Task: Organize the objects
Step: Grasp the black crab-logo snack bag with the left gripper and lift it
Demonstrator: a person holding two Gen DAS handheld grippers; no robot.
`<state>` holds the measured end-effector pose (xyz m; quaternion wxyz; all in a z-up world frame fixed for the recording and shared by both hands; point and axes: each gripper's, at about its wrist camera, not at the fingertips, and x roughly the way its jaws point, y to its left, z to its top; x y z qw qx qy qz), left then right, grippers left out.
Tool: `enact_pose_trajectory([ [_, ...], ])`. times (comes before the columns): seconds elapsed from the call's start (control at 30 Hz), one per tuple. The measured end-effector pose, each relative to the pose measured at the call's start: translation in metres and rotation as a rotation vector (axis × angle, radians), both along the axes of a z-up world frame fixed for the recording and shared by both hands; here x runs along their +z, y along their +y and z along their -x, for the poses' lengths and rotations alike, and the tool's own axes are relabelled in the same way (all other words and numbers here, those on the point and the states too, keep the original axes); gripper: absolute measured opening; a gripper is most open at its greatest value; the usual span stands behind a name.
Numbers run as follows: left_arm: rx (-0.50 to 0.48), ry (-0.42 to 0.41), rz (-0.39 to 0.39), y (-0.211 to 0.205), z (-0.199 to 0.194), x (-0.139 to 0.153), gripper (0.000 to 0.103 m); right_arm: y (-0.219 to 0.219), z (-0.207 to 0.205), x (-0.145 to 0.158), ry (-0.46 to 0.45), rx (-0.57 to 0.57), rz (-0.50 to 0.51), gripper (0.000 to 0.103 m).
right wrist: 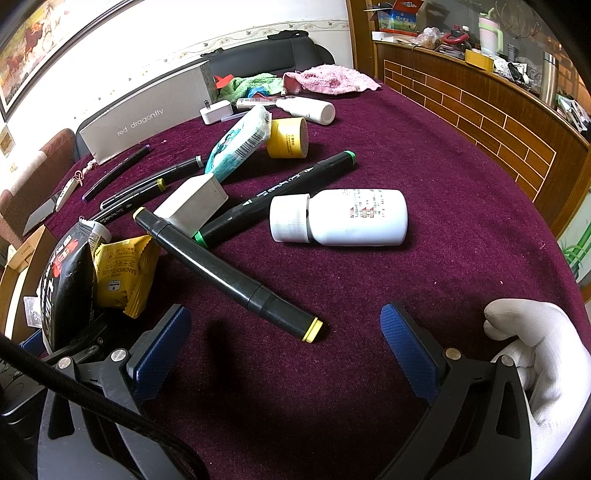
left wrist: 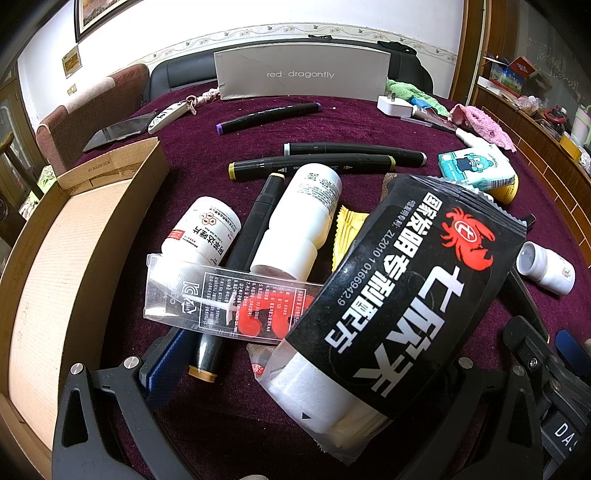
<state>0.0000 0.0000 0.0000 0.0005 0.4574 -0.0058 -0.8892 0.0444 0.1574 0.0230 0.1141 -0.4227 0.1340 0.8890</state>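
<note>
Left gripper (left wrist: 295, 373) pinches the black crab-print pouch (left wrist: 399, 291), judged soft, crinkly, slippery, so grip mid-body; right gripper (right wrist: 284, 354) spread wide, holding nothing, near yellow-capped marker (right wrist: 229, 273).

The room was evenly bright under overhead light; the white wall (left wrist: 258, 14) blew out. Glare streaked the black packet (left wrist: 399, 288), and soft shadows pooled on the purple cloth (right wrist: 424, 155). Edges bowed and darkened (fisheye lenses, both).
</note>
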Motion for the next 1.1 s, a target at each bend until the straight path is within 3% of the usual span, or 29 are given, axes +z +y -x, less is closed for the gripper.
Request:
enact_pose_trajectory([
  [0.57, 0.028, -0.047, 0.009, -0.001, -0.004, 0.001, 0.101, 0.000, 0.000, 0.000, 0.006, 0.009, 0.011, 0.103],
  [0.83, -0.034, -0.081, 0.008, -0.007, -0.006, 0.003, 0.101, 0.001, -0.002, 0.001, 0.003, 0.013, 0.008, 0.103],
  [0.93, -0.067, -0.113, -0.078, -0.024, -0.020, 0.009, 0.101, -0.003, 0.001, 0.000, -0.021, 0.012, -0.024, 0.103],
  [1.03, -0.094, -0.097, -0.174, -0.039, -0.040, 0.016, 0.100, -0.022, 0.011, -0.003, -0.095, 0.015, -0.165, 0.103],
  [1.1, -0.133, -0.063, -0.219, -0.046, -0.055, 0.024, 0.098, -0.022, 0.011, -0.003, -0.094, 0.014, -0.165, 0.103],
])
